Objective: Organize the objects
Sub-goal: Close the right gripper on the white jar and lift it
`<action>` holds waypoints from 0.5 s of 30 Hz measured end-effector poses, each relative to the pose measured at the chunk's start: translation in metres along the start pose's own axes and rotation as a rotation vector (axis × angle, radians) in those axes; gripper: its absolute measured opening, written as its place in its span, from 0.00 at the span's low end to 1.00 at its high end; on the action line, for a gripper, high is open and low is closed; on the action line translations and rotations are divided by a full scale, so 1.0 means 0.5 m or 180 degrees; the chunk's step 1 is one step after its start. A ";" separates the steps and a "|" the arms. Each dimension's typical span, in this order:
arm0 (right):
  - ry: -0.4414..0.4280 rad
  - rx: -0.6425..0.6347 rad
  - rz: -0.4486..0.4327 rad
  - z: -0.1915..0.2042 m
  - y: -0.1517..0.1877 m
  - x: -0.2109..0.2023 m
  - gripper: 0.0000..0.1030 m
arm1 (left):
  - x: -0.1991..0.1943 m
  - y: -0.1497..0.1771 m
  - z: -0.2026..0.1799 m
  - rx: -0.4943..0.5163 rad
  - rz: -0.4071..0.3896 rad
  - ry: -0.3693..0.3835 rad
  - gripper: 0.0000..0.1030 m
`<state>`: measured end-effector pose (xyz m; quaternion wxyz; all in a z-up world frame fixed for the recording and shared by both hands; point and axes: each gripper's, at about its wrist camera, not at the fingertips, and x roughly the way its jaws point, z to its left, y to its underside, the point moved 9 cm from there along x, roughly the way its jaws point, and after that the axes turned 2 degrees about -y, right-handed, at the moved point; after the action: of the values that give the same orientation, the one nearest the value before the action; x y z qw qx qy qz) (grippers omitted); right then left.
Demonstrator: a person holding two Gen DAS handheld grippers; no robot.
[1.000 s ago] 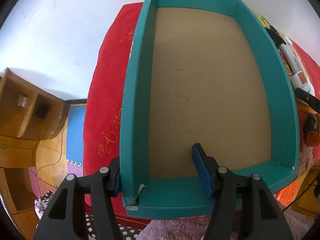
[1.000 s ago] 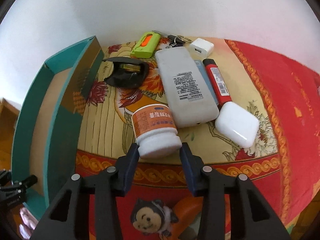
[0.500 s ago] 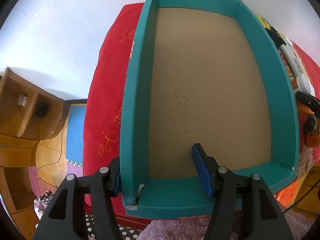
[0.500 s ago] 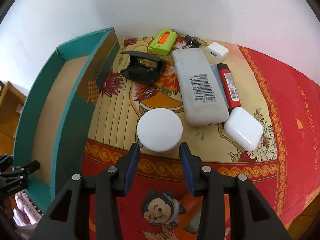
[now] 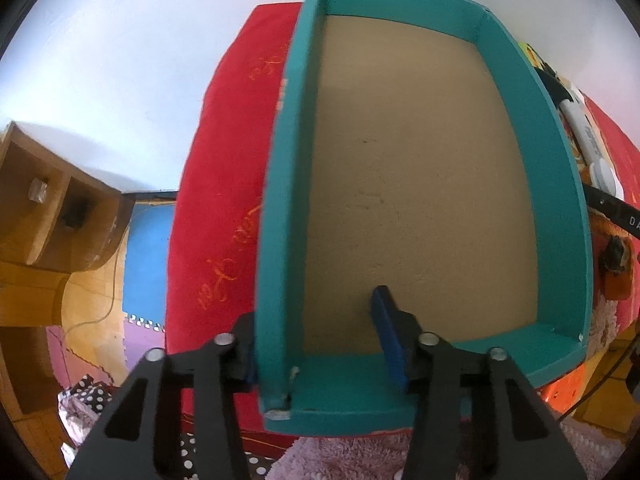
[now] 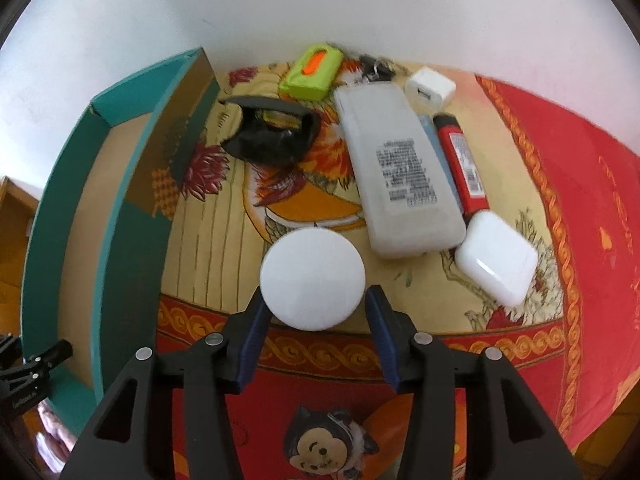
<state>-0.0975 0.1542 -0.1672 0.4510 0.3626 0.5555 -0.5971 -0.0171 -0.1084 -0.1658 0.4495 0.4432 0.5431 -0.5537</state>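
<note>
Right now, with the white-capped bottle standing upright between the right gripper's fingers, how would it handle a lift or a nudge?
The white-capped bottle looks rigid plastic, probably light. Its round cap may slip in the opening right gripper; if tipped, it would likely roll.

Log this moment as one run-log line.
left gripper: closing astride teal box wall | right gripper: opening, white-capped bottle between fingers, upright on cloth | box: nothing inside

The tray (image 5: 280, 200) is teal with a plain tan floor. The cloth (image 6: 560, 184) is red, bordered in gold scrollwork, its centre yellow with flowers. A white round cap (image 6: 313, 278), a lime pouch (image 6: 311, 74), a red stick (image 6: 464, 168), and perhaps black sunglasses (image 6: 272, 136).
</note>
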 end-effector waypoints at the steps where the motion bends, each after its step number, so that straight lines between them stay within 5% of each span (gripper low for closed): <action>1: -0.0008 0.0003 0.0017 0.000 0.001 0.002 0.48 | 0.000 0.000 0.004 -0.0029 0.0003 0.0012 0.37; 10: 0.0082 -0.0040 0.0010 0.002 -0.006 0.009 0.48 | -0.012 0.007 0.026 -0.0181 0.0023 0.0040 0.09; 15: 0.0083 -0.0024 0.0027 0.001 -0.010 0.011 0.48 | -0.015 0.007 0.021 -0.0106 0.0049 0.0039 0.09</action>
<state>-0.1039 0.1529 -0.1708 0.4476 0.3710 0.5621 -0.5883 -0.0122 -0.1190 -0.1589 0.4577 0.4432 0.5516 -0.5383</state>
